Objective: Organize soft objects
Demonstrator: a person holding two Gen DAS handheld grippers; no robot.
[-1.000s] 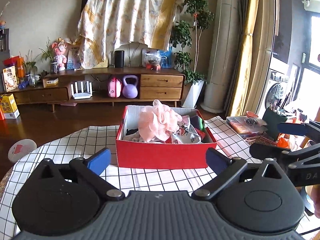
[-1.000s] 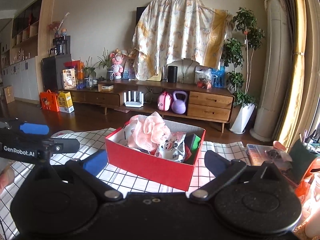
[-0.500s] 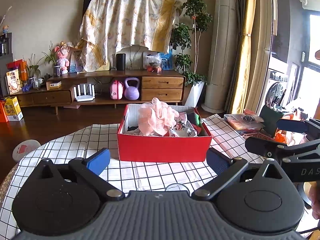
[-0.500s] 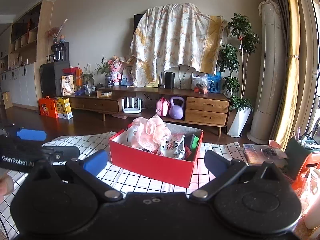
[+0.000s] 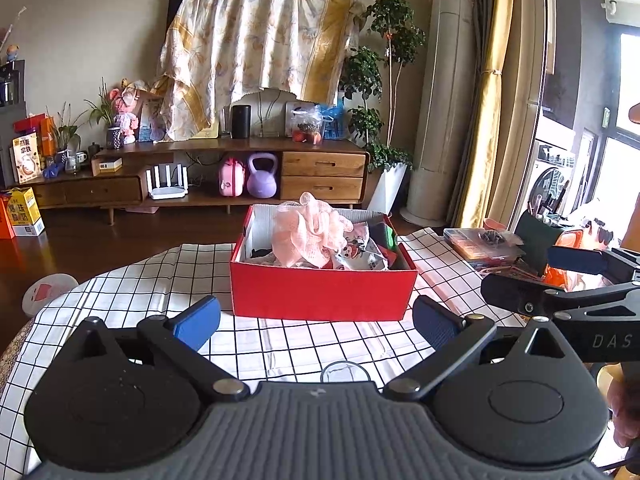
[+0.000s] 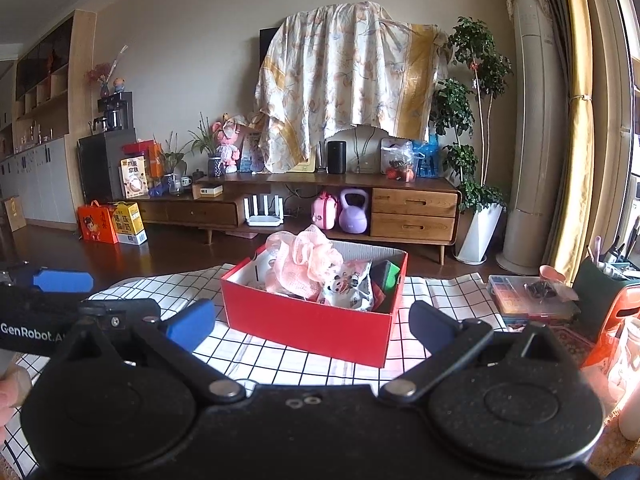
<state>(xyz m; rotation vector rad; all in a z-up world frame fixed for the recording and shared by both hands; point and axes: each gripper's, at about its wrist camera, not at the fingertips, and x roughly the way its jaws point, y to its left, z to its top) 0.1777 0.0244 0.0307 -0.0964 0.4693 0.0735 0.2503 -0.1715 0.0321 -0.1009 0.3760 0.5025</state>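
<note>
Sat on the checked tabletop (image 5: 120,300): red box (image 5: 322,294), straight ahead of the left gripper (image 5: 316,322), long side facing it. Heaped inside the box: pink mesh puff (image 5: 310,234), cartoon-print pouch (image 5: 360,254), something green (image 6: 386,274) at the right end. Right gripper (image 6: 312,326) angled in from the box's right, corner-on, about as near. Both released, jaws spread, holding nothing. Lower contents hidden behind the box's front wall; further items beneath the puff hard to make out.
</note>
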